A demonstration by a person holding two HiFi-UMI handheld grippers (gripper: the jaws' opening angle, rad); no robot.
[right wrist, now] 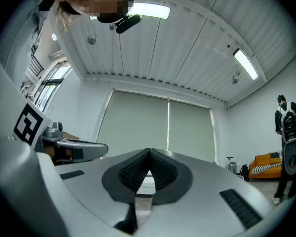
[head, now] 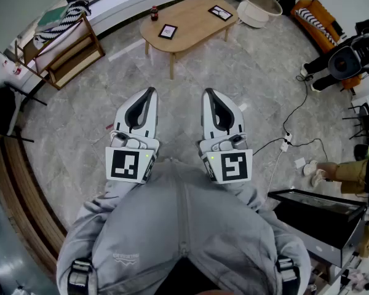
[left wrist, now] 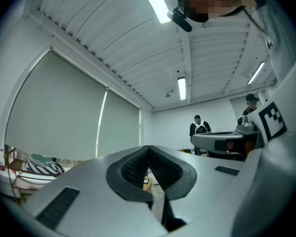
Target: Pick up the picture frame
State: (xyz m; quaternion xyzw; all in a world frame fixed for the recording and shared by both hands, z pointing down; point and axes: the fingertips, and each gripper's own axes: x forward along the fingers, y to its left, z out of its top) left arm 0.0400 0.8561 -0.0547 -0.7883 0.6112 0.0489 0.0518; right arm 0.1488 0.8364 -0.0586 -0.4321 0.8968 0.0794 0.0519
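The grey floor (head: 190, 78) is wide and bare from near the person to the far wooden table (head: 194, 20), so there is room to go straight ahead. On the table top a small bottle (head: 154, 13) stands at the far left edge, and bare wood lies between the left picture frame (head: 167, 31) and the right picture frame (head: 220, 12). A wooden rack (head: 67, 51) blocks the left side, and on the right a black cable (head: 298, 112) lies across the floor, with a black box (head: 317, 217) near.

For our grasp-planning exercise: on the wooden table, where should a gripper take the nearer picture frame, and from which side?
Probably its near border, coming from the front: the picture frame sits close to the near edge of the table, and its thin dark rim suits two jaws.
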